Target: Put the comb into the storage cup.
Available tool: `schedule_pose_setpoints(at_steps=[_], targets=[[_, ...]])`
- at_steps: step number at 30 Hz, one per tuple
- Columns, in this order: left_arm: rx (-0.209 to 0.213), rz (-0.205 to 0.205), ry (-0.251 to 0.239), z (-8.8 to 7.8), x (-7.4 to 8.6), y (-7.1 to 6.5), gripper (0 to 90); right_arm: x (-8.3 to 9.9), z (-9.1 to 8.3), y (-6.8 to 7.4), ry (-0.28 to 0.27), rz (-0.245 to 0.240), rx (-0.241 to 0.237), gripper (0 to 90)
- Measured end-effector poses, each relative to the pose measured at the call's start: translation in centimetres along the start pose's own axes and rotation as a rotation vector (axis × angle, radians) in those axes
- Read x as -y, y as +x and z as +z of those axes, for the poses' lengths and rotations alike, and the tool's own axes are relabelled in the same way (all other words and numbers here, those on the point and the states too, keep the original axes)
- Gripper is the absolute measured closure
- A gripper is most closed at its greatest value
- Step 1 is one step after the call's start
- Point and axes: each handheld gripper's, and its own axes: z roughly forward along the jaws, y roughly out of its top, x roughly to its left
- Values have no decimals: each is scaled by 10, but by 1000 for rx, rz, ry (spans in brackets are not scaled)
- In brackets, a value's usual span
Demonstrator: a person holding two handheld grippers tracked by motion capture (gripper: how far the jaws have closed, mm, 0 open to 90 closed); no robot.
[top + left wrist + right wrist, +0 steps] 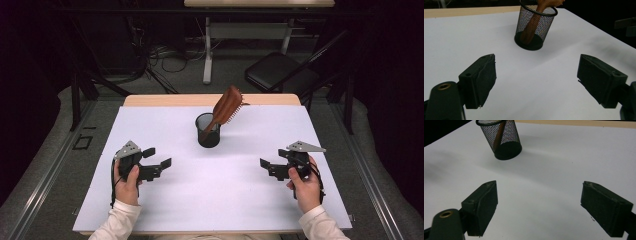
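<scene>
Black wire mesh forms the cup (pixel 208 131) that stands upright near the middle of the white surface (pixel 215 190), a little toward its far edge. A brown wooden hairbrush (pixel 226 107) sits in it handle-down, leaning to the right, its head and bristles well above the rim. The high view gives the whole brush; the left gripper view shows the cup (pixel 534 26) close enough to see the handle (pixel 530 27) through the mesh, reaching the cup's floor, while the brush head runs off the top of the picture. In the right gripper view the cup (pixel 502 141) appears tilted because that camera is rolled, and the handle shows as a thin brown strip (pixel 497 138) behind the mesh.

From above, the left hand-held gripper (pixel 159 158) is held low over the surface at the left, pointing toward the right. The right hand-held gripper (pixel 266 165) mirrors it at the right, pointing left. Both are well apart from the cup, with bare white surface between. Each hand-held gripper has its jaws spread wide with nothing between them. White sleeves (pixel 120 225) cover both forearms.
</scene>
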Motion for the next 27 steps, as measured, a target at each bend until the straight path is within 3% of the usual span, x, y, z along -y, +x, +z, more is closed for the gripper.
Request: schedule_pose_setpoints(at_steps=[12, 27], targets=[[2, 4, -1, -1, 3, 1, 157, 12, -1, 4, -1, -17, 0, 141], [12, 11, 3, 1, 5, 1, 157, 25, 0, 5, -4, -81, 13, 141]])
